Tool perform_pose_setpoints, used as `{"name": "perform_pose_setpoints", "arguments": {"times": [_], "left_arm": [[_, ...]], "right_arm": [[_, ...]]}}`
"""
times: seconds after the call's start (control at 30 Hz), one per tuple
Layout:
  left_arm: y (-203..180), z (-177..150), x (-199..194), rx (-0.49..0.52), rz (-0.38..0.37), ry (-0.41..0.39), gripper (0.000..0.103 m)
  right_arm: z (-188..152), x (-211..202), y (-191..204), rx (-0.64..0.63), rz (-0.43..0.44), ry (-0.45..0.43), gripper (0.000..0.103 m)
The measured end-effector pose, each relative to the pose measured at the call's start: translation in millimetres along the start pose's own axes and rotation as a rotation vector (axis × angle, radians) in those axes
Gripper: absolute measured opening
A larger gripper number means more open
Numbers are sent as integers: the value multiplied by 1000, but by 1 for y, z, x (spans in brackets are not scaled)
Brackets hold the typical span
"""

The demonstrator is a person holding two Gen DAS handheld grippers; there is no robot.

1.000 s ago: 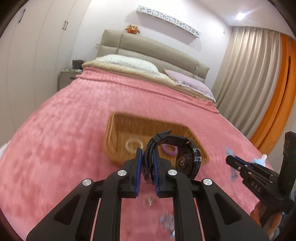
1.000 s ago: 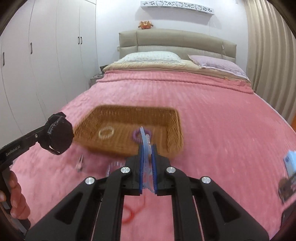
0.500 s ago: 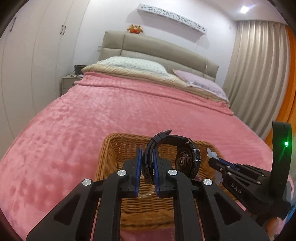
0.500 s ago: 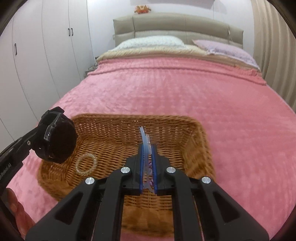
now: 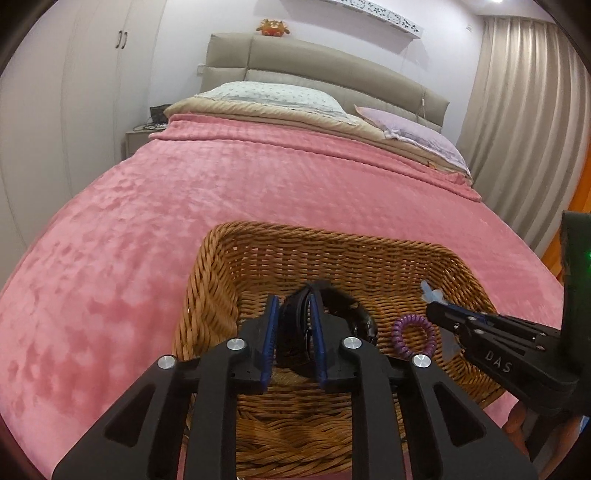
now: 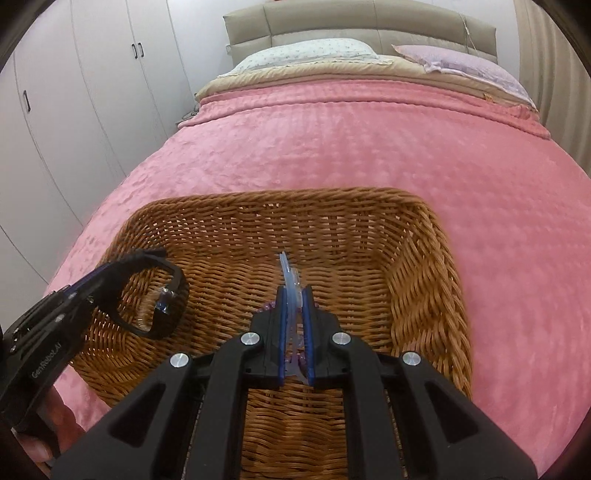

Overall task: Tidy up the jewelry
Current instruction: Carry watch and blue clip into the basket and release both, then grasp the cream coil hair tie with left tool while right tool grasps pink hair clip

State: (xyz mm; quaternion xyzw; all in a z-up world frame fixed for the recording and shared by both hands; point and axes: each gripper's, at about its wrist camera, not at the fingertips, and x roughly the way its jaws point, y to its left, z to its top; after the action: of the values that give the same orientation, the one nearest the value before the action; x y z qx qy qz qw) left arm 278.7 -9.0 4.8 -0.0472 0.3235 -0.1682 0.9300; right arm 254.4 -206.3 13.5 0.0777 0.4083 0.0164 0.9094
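On a pink blanket [image 6: 369, 147] covering a bed: one rectangular wicker basket [image 6: 417, 236], brown weave, open top, both grippers reaching into it from its near side.

Left gripper [image 5: 291, 328]: black frame, blue pads, jaws clenched on the strap of a black wristwatch [image 5: 295, 332]. From the right wrist view the same watch [image 6: 155, 295] hangs as a loop off the fingertips, held above the left part of the basket floor, its face catching a small glint. Whether it touches the weave cannot be told.

Right gripper [image 6: 294, 328]: same make, jaws clamped on a thin, clear, pale-blue plastic piece [image 6: 290, 284] that stands up past the fingertips; its exact kind is unclear. From the left wrist view its tip [image 5: 432, 295] shows over the right part of the basket.

Inside basket, right of centre: one purple coil hair tie [image 5: 413, 335], lying on the floor of the weave just beside the right gripper's tip.

Surroundings: padded beige headboard [image 5: 314, 62]; two pillows, one white-patterned [image 5: 273, 96], one lilac [image 5: 417, 129]; white wardrobe doors [image 6: 92, 92] at left; curtain [image 5: 524, 110] at right; a small orange plush toy [image 5: 274, 27] on top of the headboard. Part of a hand [image 6: 40, 443] shows at the lower left edge of the right wrist view, gripping the left tool's handle.
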Motion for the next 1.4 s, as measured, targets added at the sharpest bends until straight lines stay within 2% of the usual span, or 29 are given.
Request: {"name": "perform_pose_setpoints", "arguments": {"times": [0.23,0.3,0.43,0.5,0.57,0.63,0.67,0.8,0.93,1.07,1.23,1.4], "left_arm": [[4,0,-2,-24,-23,15,7],[5,0,-8,-29,-35,1,10],[2,2,-32,-38,-83,-54,40],[-3,4,-50,-29,-104,-93,45],[-8,5,-67,-19,-127,-113,52],[-14,4,-88,-15,-156,-140,59],[-17,2,-99,-12,-168,-154,62],[-27,-13,-145,15,-196,-183,65],[-30,-28,-184,59,-189,-199,67],[-28,-41,-220,87,-167,-203,67],[-12,-62,-250,38,-173,-192,67],[3,-93,-258,-12,-183,-138,67]], "right_arm": [[-2,-4,1,6,41,11,7],[-2,-8,1,10,39,2,7],[-3,-22,1,16,46,-24,8],[-5,-32,5,8,39,-41,8],[-10,-49,9,0,42,-55,14],[-20,-69,13,-14,51,-65,30],[-24,-76,15,-21,49,-71,31],[-46,-113,23,-43,65,-83,32],[-63,-147,29,-49,82,-104,33],[-75,-175,35,-47,107,-133,43],[-95,-199,43,-64,115,-141,43],[-122,-202,48,-68,119,-104,43]]}}
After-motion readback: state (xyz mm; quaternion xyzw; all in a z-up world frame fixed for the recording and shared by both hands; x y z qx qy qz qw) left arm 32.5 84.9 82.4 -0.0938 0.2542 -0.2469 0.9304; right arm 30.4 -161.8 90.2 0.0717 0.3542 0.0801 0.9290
